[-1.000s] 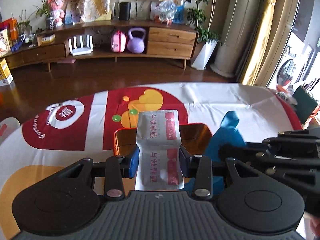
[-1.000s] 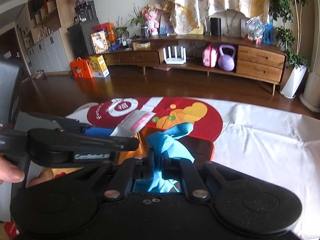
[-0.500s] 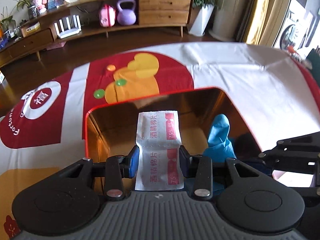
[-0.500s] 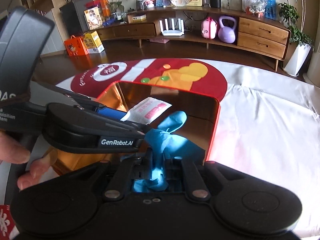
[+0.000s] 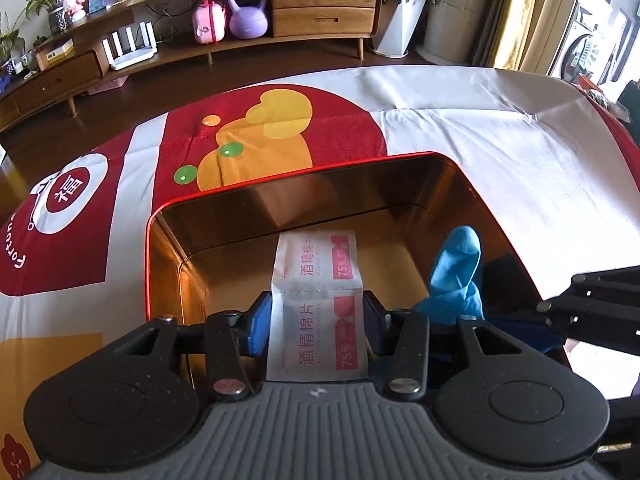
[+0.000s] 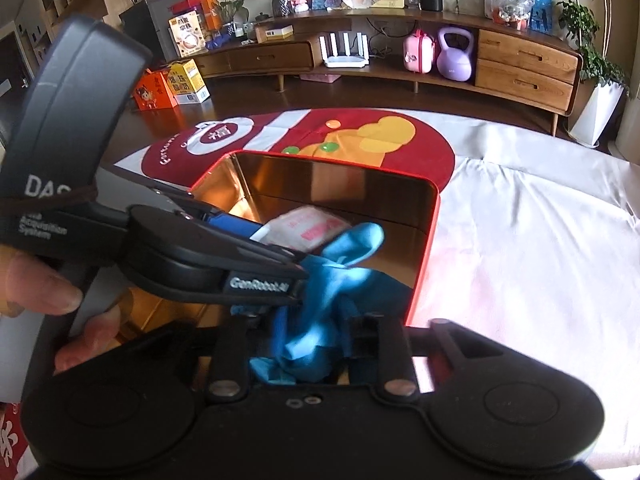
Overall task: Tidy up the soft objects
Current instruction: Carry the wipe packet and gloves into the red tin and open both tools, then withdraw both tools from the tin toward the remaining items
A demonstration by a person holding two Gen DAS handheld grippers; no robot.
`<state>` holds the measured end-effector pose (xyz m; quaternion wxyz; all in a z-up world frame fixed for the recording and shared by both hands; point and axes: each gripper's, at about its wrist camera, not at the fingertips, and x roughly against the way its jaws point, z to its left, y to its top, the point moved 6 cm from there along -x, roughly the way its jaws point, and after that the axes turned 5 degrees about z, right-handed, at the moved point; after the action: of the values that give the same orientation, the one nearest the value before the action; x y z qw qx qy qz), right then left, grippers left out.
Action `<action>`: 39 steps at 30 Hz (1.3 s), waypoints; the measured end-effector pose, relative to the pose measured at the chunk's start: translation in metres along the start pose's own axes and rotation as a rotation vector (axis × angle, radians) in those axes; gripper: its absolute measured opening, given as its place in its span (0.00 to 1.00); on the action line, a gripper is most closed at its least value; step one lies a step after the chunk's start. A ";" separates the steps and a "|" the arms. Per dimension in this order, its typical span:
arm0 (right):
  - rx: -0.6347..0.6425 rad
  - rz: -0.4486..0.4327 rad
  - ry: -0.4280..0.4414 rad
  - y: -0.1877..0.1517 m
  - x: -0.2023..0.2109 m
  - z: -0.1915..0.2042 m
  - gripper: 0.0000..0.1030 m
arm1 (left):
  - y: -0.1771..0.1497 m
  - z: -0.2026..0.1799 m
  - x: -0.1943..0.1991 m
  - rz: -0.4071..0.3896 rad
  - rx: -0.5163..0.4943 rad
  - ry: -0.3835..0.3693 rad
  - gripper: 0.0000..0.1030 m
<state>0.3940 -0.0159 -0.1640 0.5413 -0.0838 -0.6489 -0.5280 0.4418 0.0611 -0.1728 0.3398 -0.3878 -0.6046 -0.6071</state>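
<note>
Left wrist view showed both claws lowered into the red tin, jaws just opening: left claw loosening around the wipe sachet, right claw apparently releasing the blue glove.

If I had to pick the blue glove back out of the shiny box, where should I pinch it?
Probably the bunched middle of the blue glove, coming straight down from above. It lies crumpled at the right side of the box, beside the wipe packet, and the tall walls block any sideways reach. The finger sticking up is thin and floppy, so it would likely slip.
</note>
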 end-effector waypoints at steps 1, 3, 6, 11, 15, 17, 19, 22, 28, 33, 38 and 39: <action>0.004 -0.002 -0.004 0.000 0.001 0.001 0.35 | 0.000 -0.001 0.001 -0.004 -0.005 0.002 0.49; 0.004 -0.002 -0.007 -0.001 0.005 0.002 0.38 | 0.001 -0.002 0.006 -0.017 -0.006 0.011 0.60; 0.000 -0.008 -0.005 0.000 0.012 0.004 0.42 | 0.001 -0.002 0.016 -0.038 -0.003 0.025 0.67; 0.001 -0.035 -0.009 0.002 0.031 0.007 0.54 | 0.000 0.003 0.035 -0.061 0.010 0.032 0.67; 0.006 -0.052 -0.015 0.001 0.048 0.011 0.61 | -0.003 0.005 0.055 -0.085 0.022 0.034 0.67; 0.012 -0.059 -0.022 0.000 0.057 0.014 0.62 | -0.006 0.004 0.065 -0.096 0.025 0.030 0.67; 0.009 -0.065 -0.024 -0.001 0.067 0.017 0.64 | -0.010 0.004 0.077 -0.110 0.028 0.029 0.67; 0.001 -0.079 -0.024 -0.002 0.082 0.020 0.68 | -0.014 0.002 0.097 -0.132 0.026 0.027 0.67; -0.006 -0.115 -0.027 -0.006 0.115 0.028 0.76 | -0.024 -0.005 0.136 -0.177 0.021 0.010 0.67; -0.003 -0.144 -0.032 -0.015 0.139 0.037 0.80 | -0.038 -0.010 0.166 -0.216 0.018 0.002 0.67; -0.008 -0.169 -0.038 -0.026 0.157 0.043 0.83 | -0.056 -0.014 0.191 -0.260 0.032 0.007 0.67; -0.012 -0.173 -0.037 -0.028 0.160 0.044 0.84 | -0.060 -0.014 0.195 -0.264 0.031 0.005 0.67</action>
<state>0.2835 -0.0680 -0.0478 0.4811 -0.0402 -0.6606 -0.5750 0.2966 0.0600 -0.0284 0.2646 -0.2980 -0.6588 -0.6381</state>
